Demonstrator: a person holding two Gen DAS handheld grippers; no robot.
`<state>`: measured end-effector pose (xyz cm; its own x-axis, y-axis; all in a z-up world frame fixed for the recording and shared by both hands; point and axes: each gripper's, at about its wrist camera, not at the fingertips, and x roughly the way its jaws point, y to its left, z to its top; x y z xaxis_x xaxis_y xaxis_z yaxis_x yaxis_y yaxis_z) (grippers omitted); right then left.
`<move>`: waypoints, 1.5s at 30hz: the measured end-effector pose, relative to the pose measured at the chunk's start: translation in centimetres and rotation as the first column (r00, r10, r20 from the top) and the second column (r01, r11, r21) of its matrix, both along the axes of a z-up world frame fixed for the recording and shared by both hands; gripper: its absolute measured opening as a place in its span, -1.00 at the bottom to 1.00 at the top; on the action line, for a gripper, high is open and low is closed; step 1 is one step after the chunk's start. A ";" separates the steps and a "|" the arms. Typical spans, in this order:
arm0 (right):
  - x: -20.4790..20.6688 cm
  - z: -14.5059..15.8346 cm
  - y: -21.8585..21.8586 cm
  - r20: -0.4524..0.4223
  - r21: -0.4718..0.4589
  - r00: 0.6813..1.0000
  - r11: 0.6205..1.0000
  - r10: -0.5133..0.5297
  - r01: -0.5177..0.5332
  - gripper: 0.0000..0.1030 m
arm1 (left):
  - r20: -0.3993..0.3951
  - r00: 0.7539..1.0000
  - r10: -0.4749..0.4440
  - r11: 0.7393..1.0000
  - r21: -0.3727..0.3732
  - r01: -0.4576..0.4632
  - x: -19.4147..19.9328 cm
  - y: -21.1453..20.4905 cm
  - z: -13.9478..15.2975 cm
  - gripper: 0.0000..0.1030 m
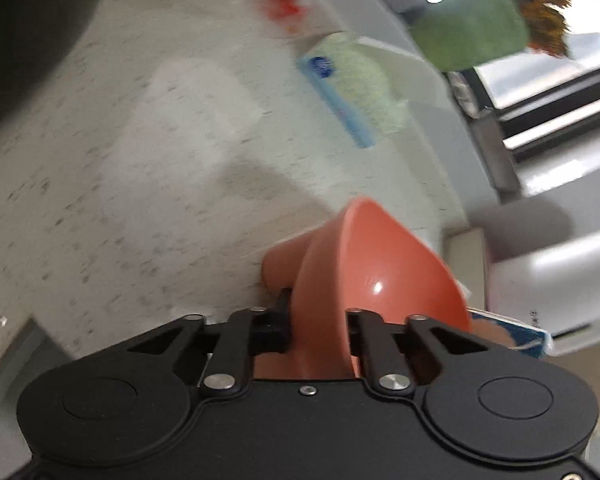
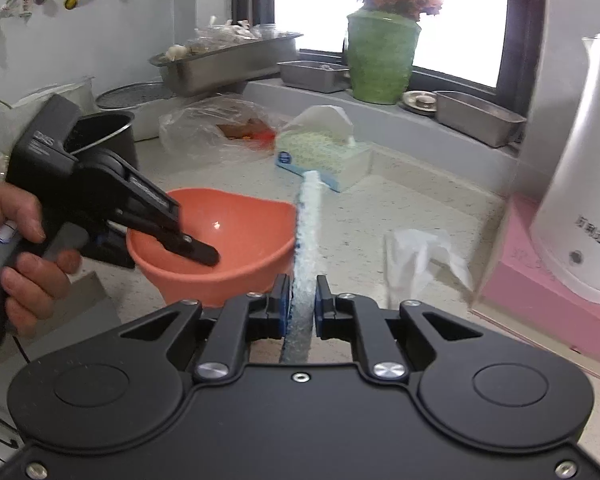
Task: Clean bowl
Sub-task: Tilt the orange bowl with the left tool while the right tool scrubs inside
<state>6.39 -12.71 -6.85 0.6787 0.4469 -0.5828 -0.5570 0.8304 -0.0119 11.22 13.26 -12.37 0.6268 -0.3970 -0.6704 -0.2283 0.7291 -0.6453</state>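
Salmon-pink plastic fills the left wrist view: the bowl (image 1: 376,276) is tipped on edge, its wall pinched between the nearly closed fingers of the left gripper (image 1: 318,320), one finger outside, the other inside the hollow. Behind it runs the speckled pale countertop (image 1: 120,200), blurred. Farther back lie a tissue pack (image 1: 348,88) and a green vase (image 1: 472,28) of dried flowers, with a white kettle (image 1: 552,280) at the right edge.

From the right wrist view, the right gripper (image 2: 303,300) is closed down on a blue-and-white sponge (image 2: 306,232), which stands on edge between its pads and sticks forward, its far part just beside the bowl's rim. The bowl (image 2: 228,248) is held above the countertop (image 2: 400,208), to the left, with the left gripper (image 2: 196,250) clamped over its near rim and a hand (image 2: 20,248) around the handle. A crumpled tissue (image 2: 420,256) lies on the counter to the right, near the kettle (image 2: 580,184) on a pink box (image 2: 540,300). The tissue pack (image 2: 324,152), a clear plastic bag (image 2: 220,124) and the vase (image 2: 380,60) sit behind.
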 end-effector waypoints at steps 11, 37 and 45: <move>-4.4 2.8 1.9 0.120 -0.196 0.968 0.961 0.219 -0.193 -0.77 | 0.227 0.973 -0.044 0.949 0.314 -0.030 -4.8 -5.4 3.5 -0.77; -1.1 4.7 5.6 -0.063 -0.298 0.965 0.918 0.255 -0.262 -0.77 | 0.228 0.974 -0.018 0.944 0.324 -0.058 -7.0 -5.3 2.4 -0.71; -2.2 4.6 5.6 -0.174 -0.179 0.971 0.964 0.165 -0.196 -0.77 | 0.227 0.974 -0.021 0.943 0.328 -0.057 -6.8 -5.4 2.5 -0.71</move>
